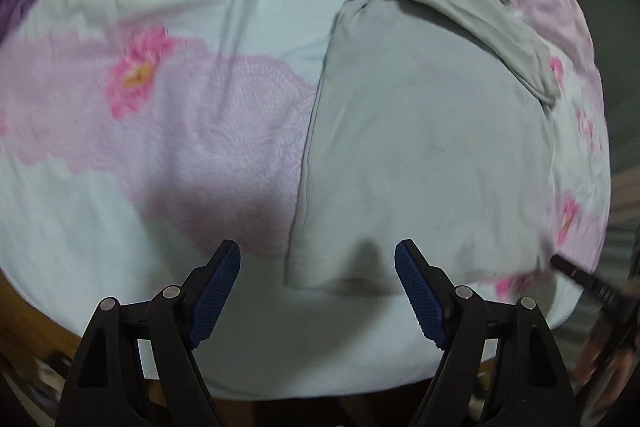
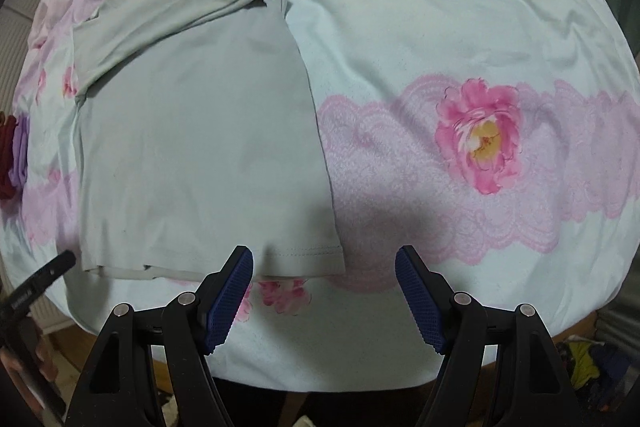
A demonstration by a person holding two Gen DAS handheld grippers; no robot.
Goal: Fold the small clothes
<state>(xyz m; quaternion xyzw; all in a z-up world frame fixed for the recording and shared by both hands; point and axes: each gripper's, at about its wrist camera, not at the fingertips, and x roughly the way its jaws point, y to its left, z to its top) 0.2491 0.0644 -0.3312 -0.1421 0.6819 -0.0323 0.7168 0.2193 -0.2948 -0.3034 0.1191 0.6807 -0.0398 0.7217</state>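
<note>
A pale grey-green shirt lies flat on a floral bedsheet, folded lengthwise, with a sleeve folded across its top. It also shows in the right wrist view. My left gripper is open and empty, hovering above the shirt's near left hem corner. My right gripper is open and empty, hovering above the shirt's near right hem corner. Neither touches the cloth.
The sheet is pale blue with pink flowers and lace bands. Red and purple garments lie at the bed's left edge. The other gripper's black tip shows at lower left. The bed's near edge drops off below both grippers.
</note>
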